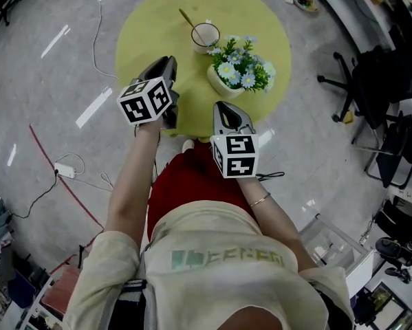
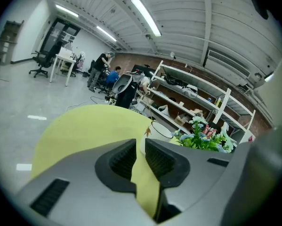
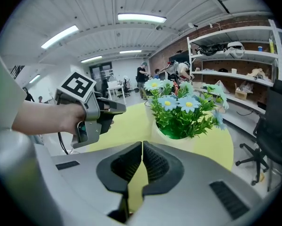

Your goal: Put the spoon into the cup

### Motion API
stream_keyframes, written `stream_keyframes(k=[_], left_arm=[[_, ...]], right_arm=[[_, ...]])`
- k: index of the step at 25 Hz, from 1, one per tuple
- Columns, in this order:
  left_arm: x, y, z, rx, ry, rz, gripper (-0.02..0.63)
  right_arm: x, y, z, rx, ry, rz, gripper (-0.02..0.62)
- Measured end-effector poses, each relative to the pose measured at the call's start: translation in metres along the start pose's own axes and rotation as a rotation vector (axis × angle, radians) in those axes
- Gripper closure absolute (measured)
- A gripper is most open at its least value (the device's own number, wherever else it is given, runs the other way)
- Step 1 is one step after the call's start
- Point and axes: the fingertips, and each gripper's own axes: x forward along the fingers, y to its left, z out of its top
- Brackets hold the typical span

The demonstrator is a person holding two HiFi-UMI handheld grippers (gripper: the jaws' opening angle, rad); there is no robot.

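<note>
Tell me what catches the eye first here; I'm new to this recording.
The round yellow table stands out against the grey floor. Near its centre a white cup holds a wooden spoon, and a white pot of blue-and-white flowers stands just right of it.

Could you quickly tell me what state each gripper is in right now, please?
Left gripper: jaws slightly apart, nothing between them.
Right gripper: jaws closed together, holding nothing.
</note>
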Motion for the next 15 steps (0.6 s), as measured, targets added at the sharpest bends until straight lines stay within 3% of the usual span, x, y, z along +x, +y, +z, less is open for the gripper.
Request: stream_keyframes(k=[15], left_arm=[[-0.073, 0.004, -0.027, 0.098, 0.017, 0.030, 0.574]], right_arm=[[-0.023, 0.013, -0.006, 0.006, -0.036, -0.030, 0.558]])
